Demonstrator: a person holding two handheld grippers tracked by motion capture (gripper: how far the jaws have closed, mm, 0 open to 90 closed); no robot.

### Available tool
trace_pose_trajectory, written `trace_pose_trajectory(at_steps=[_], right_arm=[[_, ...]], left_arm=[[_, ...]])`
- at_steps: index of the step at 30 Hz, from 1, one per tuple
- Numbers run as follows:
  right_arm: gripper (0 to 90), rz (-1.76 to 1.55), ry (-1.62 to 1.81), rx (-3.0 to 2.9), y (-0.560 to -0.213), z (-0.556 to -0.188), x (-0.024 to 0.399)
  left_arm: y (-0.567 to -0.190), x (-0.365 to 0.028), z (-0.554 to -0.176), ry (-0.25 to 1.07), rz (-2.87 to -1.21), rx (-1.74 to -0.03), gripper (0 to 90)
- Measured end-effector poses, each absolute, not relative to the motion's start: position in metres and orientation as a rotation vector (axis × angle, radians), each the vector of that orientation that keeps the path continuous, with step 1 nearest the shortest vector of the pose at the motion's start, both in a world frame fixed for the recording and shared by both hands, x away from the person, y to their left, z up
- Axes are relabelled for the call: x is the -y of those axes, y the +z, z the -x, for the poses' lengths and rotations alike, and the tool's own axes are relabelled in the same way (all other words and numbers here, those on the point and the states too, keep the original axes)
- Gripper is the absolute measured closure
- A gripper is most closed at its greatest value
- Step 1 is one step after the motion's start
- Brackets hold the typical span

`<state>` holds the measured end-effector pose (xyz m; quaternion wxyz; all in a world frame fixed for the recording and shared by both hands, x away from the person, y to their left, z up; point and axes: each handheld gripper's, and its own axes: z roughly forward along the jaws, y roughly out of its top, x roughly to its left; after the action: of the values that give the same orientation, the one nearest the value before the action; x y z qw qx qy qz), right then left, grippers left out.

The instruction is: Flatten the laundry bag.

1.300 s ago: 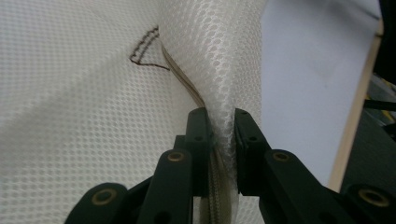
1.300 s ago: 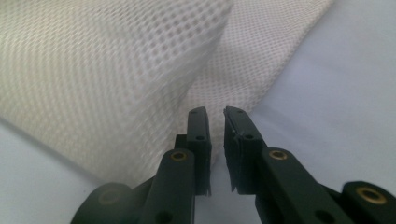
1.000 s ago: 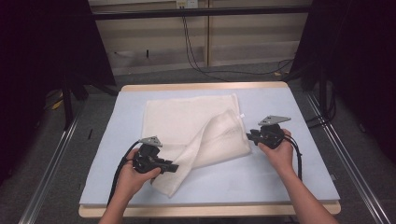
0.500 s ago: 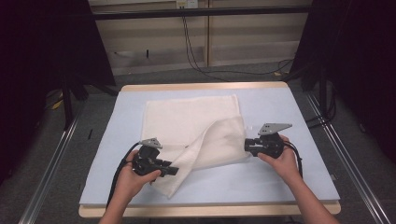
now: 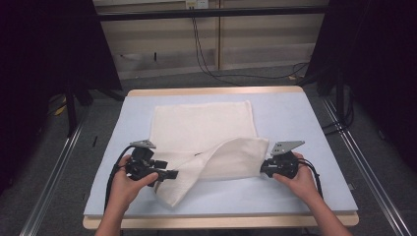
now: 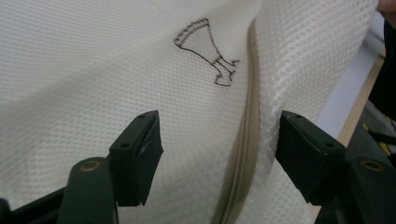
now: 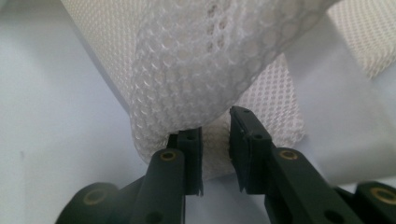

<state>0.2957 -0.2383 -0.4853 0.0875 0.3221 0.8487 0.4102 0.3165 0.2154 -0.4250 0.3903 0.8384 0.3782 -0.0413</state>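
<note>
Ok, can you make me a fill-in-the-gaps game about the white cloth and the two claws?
1. The white mesh cloth lies on a pale ___ table cover.
2. The left claw has its jaws ___, one on each side of the cloth's beige seam.
3. The right claw is pinching a ___ of the cloth.
4. Stitched on the cloth in dark thread is a small ___-shaped outline.

Missing words: blue; open; fold; bell
</note>
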Motion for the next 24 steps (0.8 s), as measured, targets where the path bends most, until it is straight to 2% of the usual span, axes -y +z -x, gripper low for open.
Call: trace_pose_trajectory(at_steps=[1, 3, 6, 9, 17, 21, 24], right_arm=[[76.2, -0.978, 1.213, -2.531, -0.485, -0.296, 0.238], [86.0, -0.985, 1.201, -2.552, -0.484, -0.296, 0.238], [87.9, -0.987, 1.194, -2.559, -0.484, -0.296, 0.237], [88.9, -0.989, 1.201, -2.554, -0.483, -0.296, 0.238], [89.6, -0.957, 1.118, -2.52, -0.477, -0.297, 0.236], [89.6, -0.972, 1.118, -2.392, -0.473, -0.298, 0.241], [89.5, -1.001, 1.169, -2.304, -0.471, -0.301, 0.247]], left_arm=[[-0.425, -0.221, -0.318, -0.102, -2.118, -0.987, 29.6], [-0.425, -0.228, -0.318, -0.092, -2.106, -1.027, 27.8], [-0.425, -0.239, -0.319, -0.067, -2.099, -1.084, 26.3], [-0.431, -0.253, -0.321, 0.005, -2.09, -1.209, 26.1], [-0.455, -0.25, -0.325, -0.033, -2.151, -1.273, 26.3], [-0.46, -0.243, -0.324, -0.022, -2.192, -1.282, 32.1], [-0.459, -0.238, -0.322, 0.014, -2.199, -1.304, 40.5]])
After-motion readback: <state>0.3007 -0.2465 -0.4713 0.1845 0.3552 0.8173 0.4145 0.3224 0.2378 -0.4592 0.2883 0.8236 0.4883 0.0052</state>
